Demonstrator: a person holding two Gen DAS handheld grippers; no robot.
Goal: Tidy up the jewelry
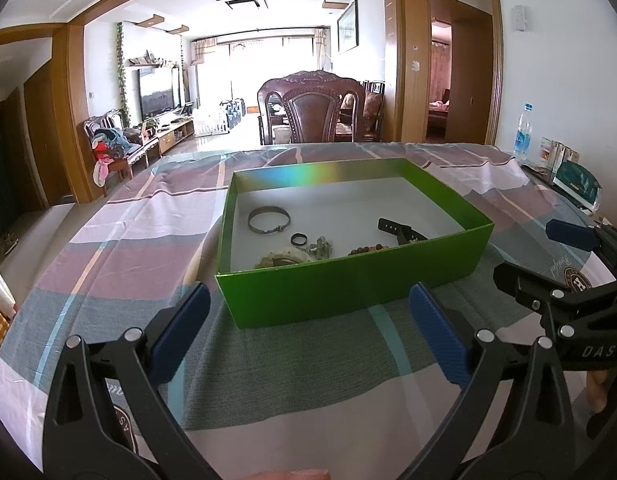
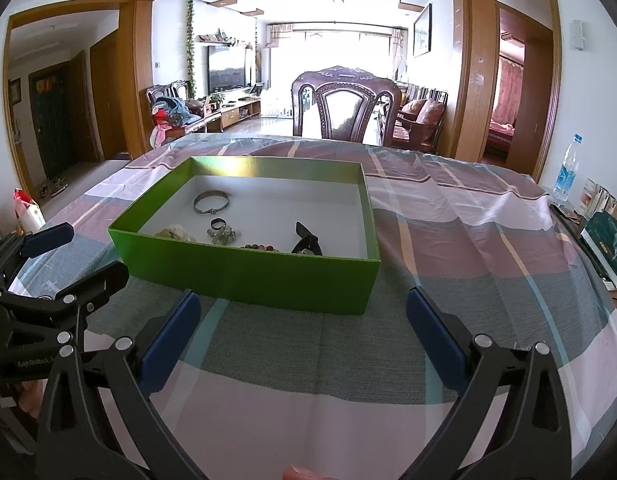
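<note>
Sunlit living-room furniture, a carved dark wooden chair (image 2: 345,100) and a flat television (image 2: 227,69) fill the background beyond a table spread with a plaid cloth of pink, grey and white bands (image 2: 448,240). On that cloth, just ahead of both hand-held tools, stands a shallow rectangular green cardboard box with a white inside (image 1: 348,292), open at the top.

Inside the box lie the jewelry pieces: a thin grey metal bangle (image 1: 268,220) toward the far left, a small dark ring (image 1: 297,239) nearer the front wall, a cluster of pale green stones (image 1: 320,249) touching or just beside it, a pale round piece (image 1: 282,261) against the front wall, a string of brown beads (image 1: 368,249) and a black strap (image 1: 400,232) to the right.

The left gripper (image 1: 308,328), black with blue pads, hangs in front of the box with its jaws spread wide and nothing between them. The right gripper (image 2: 304,332) sits beside it, likewise spread wide and empty, with the box ahead and slightly left of it.

A clear plastic water bottle (image 2: 566,168) stands far off to the right, near a dark green packet (image 2: 606,244).
</note>
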